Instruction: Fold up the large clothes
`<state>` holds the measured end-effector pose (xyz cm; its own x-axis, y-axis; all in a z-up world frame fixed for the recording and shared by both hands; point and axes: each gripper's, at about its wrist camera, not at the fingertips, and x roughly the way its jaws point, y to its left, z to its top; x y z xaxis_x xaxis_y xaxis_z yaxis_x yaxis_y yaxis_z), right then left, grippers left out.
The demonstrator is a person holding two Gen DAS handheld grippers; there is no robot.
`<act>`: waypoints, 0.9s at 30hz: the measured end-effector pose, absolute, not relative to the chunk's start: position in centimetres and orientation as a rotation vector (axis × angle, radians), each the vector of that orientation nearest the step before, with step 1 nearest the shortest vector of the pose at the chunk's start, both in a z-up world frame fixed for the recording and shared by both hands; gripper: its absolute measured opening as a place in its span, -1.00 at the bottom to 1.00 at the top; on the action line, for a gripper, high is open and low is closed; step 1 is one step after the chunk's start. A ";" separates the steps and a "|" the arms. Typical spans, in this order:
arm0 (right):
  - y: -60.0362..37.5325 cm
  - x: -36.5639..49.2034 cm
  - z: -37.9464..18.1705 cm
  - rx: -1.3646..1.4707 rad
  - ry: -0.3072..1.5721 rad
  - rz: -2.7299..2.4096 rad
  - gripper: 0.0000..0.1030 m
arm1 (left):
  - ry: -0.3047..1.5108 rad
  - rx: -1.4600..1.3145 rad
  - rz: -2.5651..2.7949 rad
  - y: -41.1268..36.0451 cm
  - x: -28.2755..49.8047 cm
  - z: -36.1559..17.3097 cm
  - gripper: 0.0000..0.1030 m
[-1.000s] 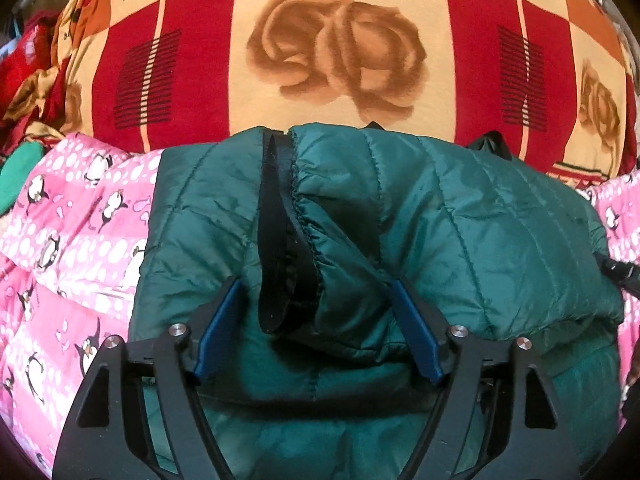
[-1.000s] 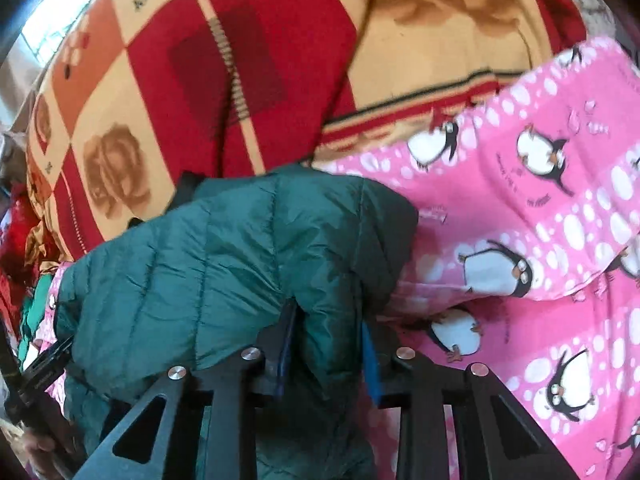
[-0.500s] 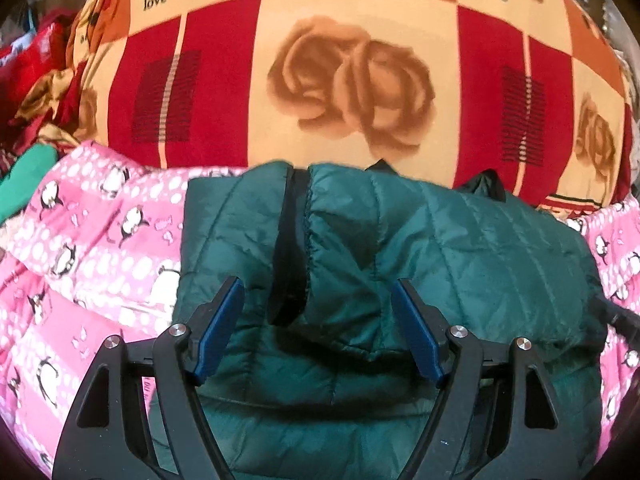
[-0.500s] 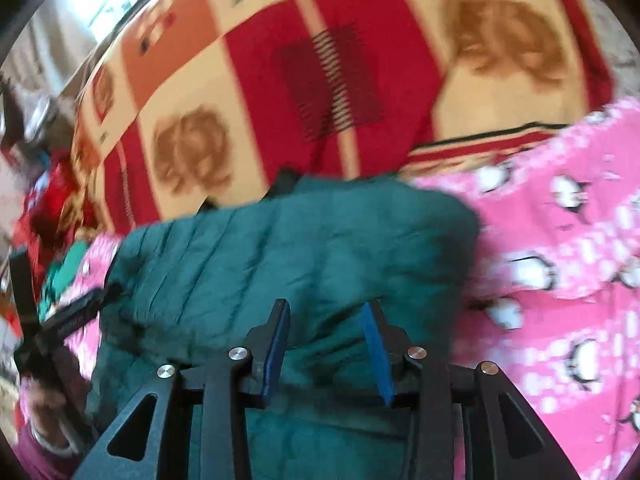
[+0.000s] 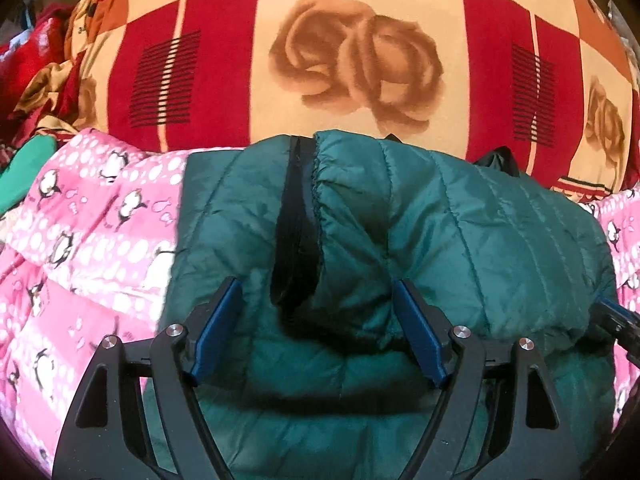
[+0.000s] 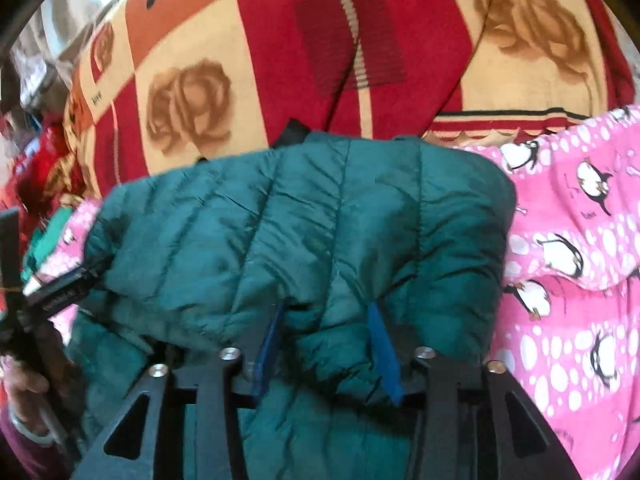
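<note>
Your green quilted jacket (image 5: 460,232) lay folded into a thick bundle on the pink penguin blanket (image 5: 80,248), its far edge against the red and cream rose blanket (image 5: 352,56). A sleeve with a black-lined cuff (image 5: 294,232) sat doubled over the top of the jacket.

Your left gripper (image 5: 318,334) stood over the near edge of the jacket with its fingers wide apart; the sleeve end bulged between them, but they clamped nothing. Your right gripper (image 6: 326,354) sat at the jacket's near edge toward the penguin-blanket side; its blue fingers (image 6: 382,356) were partly apart with padded fabric puffed up between them, and I judge it loosened rather than pinching, though the fabric hid the tips.

This looked like the close of a fold: the bundle was set down and both grips were released. The jacket seemed puffy and slippery, so it may spring open. Your next move probably called for pressing the top layer flat against the jacket body, or taking a fresh hold on the near edge for one more fold.
</note>
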<state>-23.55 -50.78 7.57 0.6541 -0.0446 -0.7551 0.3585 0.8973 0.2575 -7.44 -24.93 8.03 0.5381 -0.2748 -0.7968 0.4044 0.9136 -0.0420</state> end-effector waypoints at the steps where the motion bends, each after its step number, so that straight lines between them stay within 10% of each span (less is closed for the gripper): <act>1: -50.6 -24.0 8.0 0.410 0.827 -0.236 -0.07 | 0.913 0.152 -0.404 -24.6 -7.8 8.5 0.53; 7: -49.4 -27.7 9.6 0.408 0.829 -0.256 0.23 | 0.887 0.151 -0.401 -22.4 -10.3 10.5 0.53; 27: -46.0 -35.3 7.7 0.435 0.906 -0.318 0.23 | 0.882 0.227 -0.400 -17.4 -18.3 9.6 0.53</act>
